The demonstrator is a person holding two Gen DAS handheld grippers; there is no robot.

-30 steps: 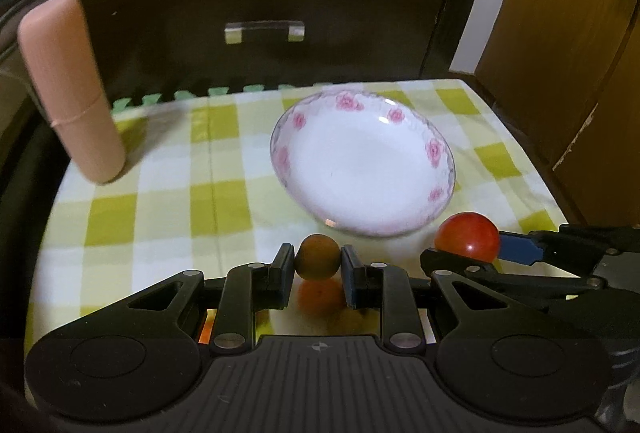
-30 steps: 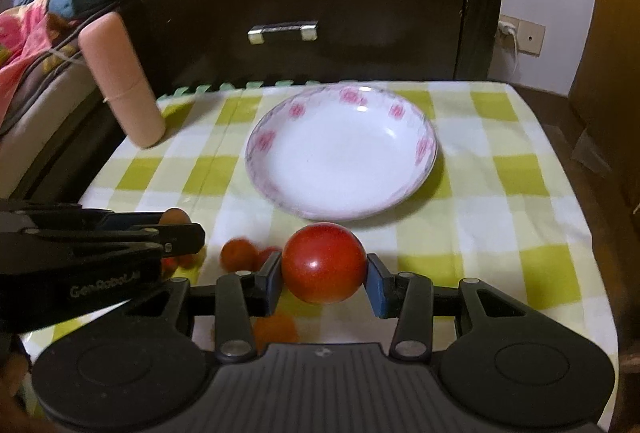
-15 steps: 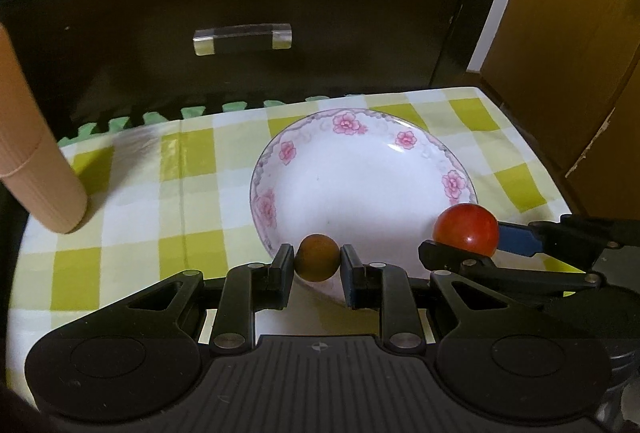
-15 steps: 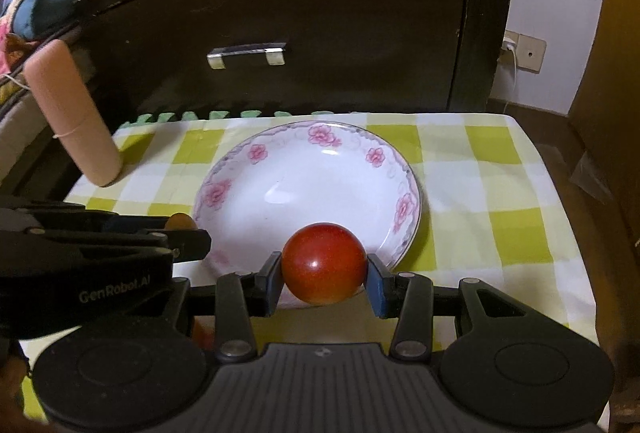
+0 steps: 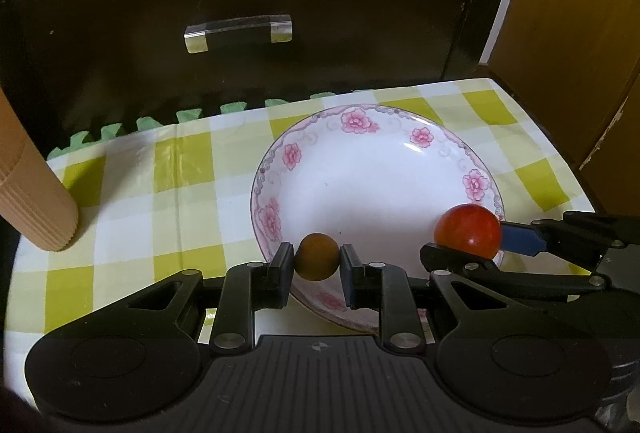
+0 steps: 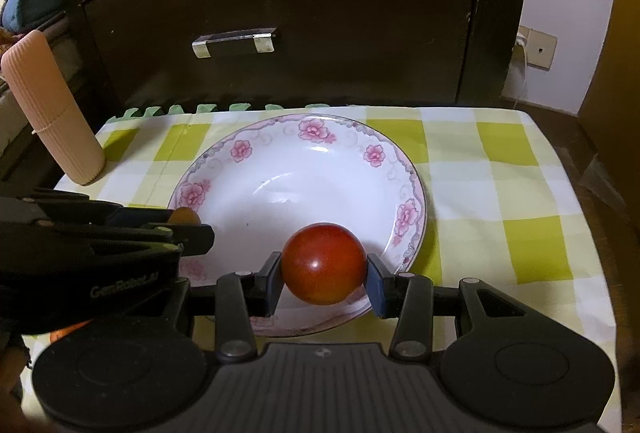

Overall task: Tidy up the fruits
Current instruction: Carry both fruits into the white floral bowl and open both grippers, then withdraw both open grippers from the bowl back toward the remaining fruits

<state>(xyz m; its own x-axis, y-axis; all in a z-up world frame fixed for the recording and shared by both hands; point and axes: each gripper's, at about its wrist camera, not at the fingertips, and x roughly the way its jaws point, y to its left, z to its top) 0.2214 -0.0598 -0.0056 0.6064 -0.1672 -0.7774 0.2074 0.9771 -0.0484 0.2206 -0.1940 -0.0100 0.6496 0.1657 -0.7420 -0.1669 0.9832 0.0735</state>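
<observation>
A white plate with a pink flower rim [image 5: 352, 121] [image 6: 240, 149] lies on the yellow-checked cloth. My left gripper [image 5: 317, 262] is shut on a small brown-orange fruit [image 5: 317, 262] and holds it over the plate's near left rim. In the right wrist view that fruit [image 6: 184, 215] peeks out above the left gripper's fingers at the left. My right gripper [image 6: 324, 275] is shut on a red tomato [image 6: 324, 263] over the plate's near part. The left wrist view shows the same tomato [image 5: 468, 231] at the plate's right rim.
A ribbed peach-coloured tube [image 6: 52, 109] [image 5: 28, 201] stands at the table's left. A dark cabinet with a metal handle [image 6: 234, 41] rises just behind the table. Something orange [image 6: 66, 331] shows low at the left, under the left gripper. Wooden furniture [image 5: 580, 33] stands at the right.
Both grippers have moved forward with their fruits, from the table's front edge to over the plate's near part. The small fruits on the cloth have dropped out of view.
</observation>
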